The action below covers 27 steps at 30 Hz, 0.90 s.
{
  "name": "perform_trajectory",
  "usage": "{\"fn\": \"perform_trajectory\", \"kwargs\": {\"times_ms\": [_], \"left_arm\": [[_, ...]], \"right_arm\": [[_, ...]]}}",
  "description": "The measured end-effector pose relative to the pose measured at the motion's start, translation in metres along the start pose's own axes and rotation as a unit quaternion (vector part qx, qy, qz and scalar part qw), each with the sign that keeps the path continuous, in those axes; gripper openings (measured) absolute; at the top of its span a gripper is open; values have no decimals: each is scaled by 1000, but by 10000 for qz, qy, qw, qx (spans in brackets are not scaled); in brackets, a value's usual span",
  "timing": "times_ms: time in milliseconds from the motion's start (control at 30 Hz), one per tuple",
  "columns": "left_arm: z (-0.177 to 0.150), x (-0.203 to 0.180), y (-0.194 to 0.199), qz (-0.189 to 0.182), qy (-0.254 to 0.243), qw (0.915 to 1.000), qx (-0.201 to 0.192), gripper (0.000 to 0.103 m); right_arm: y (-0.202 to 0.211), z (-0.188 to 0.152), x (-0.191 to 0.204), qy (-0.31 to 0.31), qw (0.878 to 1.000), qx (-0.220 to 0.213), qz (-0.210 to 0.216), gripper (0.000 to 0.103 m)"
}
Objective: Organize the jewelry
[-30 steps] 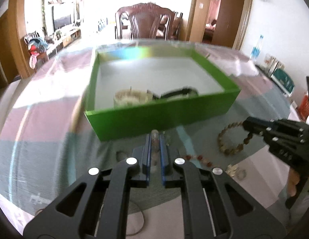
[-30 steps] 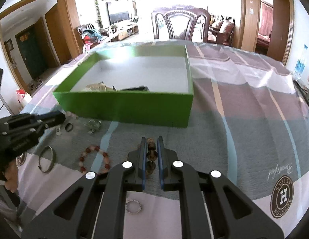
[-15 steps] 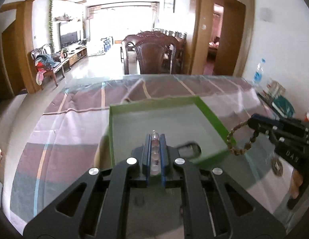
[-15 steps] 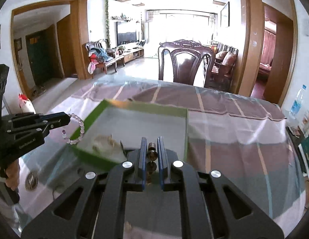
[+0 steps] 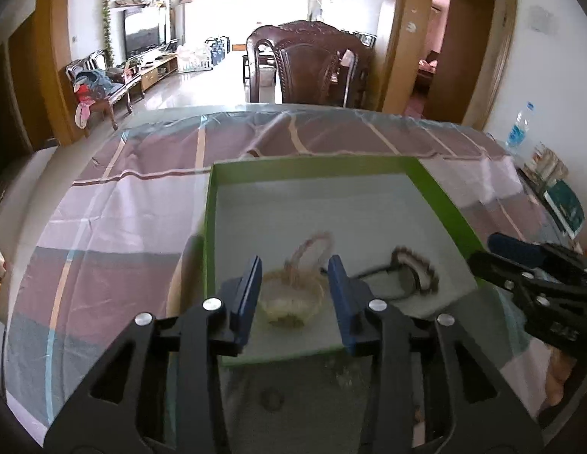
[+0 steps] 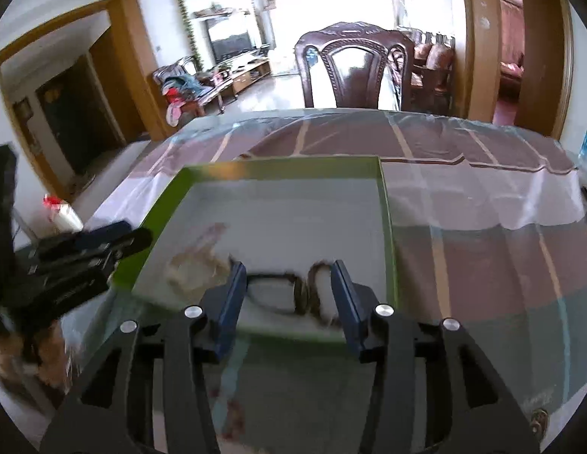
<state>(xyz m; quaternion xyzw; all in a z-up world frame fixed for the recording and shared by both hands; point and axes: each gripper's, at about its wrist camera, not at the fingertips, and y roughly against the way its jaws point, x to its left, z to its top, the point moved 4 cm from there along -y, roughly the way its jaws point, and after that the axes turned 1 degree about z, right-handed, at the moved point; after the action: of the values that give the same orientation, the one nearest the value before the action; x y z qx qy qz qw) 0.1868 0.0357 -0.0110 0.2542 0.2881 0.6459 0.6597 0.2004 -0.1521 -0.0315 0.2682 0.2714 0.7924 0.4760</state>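
Green box (image 5: pixel 441 193), long axis left-right

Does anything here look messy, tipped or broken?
Nothing looks broken or tipped. The green box sits flat on the tablecloth, with bracelets heaped loosely at its near end. A few small pieces still lie on the cloth outside it.

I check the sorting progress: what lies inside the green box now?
Inside the green box: a pale beaded bracelet, a pinkish bracelet, a dark-brown beaded bracelet. The near corners are hidden.
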Motion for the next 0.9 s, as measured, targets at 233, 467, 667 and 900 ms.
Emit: {"fn": "perform_trajectory", "kwargs": {"times_ms": [233,467,667,900], "left_arm": [[-40,-20,10,-18,-455,9988,183,56],[-74,-24,20,162,-989,9940,429,66],[-119,19,29,537,-962,9904,838,66],[-159,44,30,645,-745,9872,1258,37]], "right_arm": [[-9,-79,24,370,9937,1000,334,46],[-36,-117,50,816,9852,1464,373,46],[-34,-116,34,851,9882,1259,-200,52],[-28,-119,20,564,9895,1294,-326,52]]}}
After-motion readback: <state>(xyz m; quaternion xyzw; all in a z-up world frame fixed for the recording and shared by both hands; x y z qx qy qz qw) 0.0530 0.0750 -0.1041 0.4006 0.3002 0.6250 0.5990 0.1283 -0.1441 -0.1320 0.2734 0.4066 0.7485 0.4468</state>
